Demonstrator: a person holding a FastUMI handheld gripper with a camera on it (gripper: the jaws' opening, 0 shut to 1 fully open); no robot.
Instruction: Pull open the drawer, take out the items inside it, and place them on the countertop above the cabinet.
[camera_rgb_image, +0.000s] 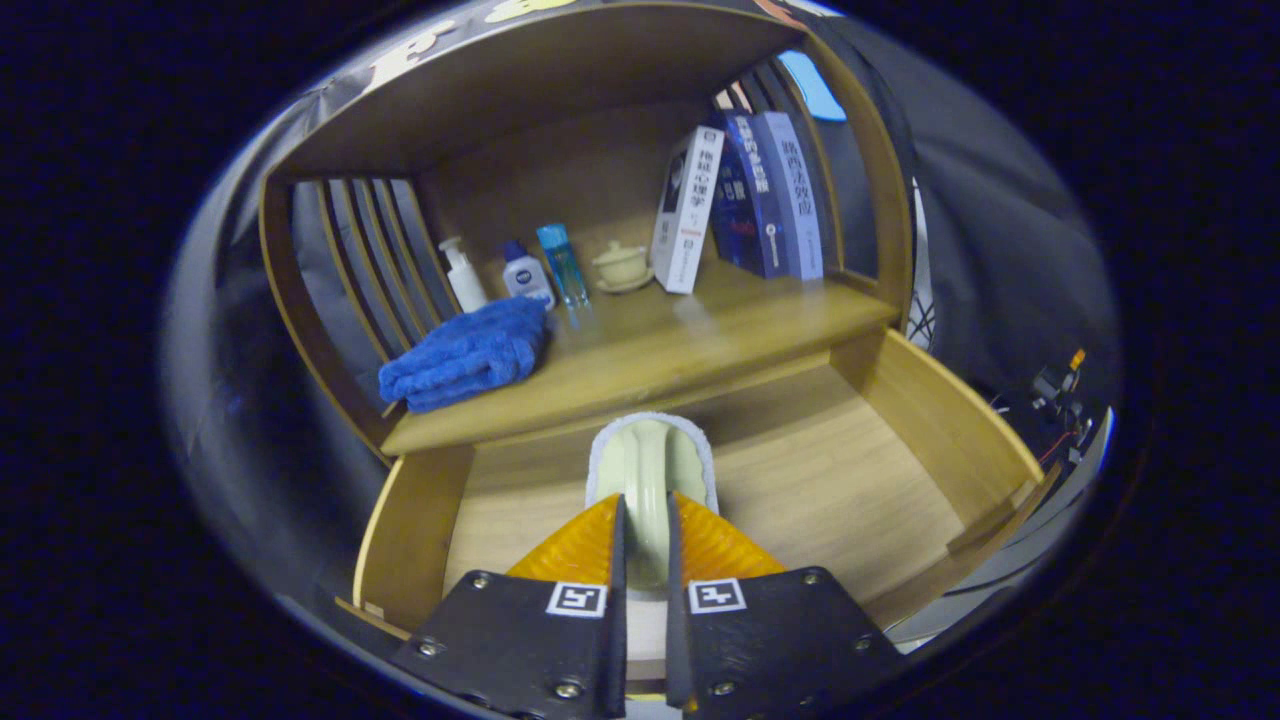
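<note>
The wooden drawer (925, 425) stands pulled open below the countertop (690, 345). My gripper (646, 508) is shut on the raised handle of a pale green brush-like pad (648, 452) with a white fluffy rim. Both fingers press on the handle from either side. The pad sits over the drawer's middle, its far end close to the countertop's front edge. I cannot tell whether it rests on the drawer floor or hangs just above it. The pad's near end is hidden behind my fingers.
On the countertop lie a folded blue towel (470, 352) at the left, then a white pump bottle (463, 275), a small white bottle (527, 275), a blue bottle (561, 263) and a lidded cup on a saucer (622, 266). Books (745, 200) stand at the right. A shelf roof overhangs.
</note>
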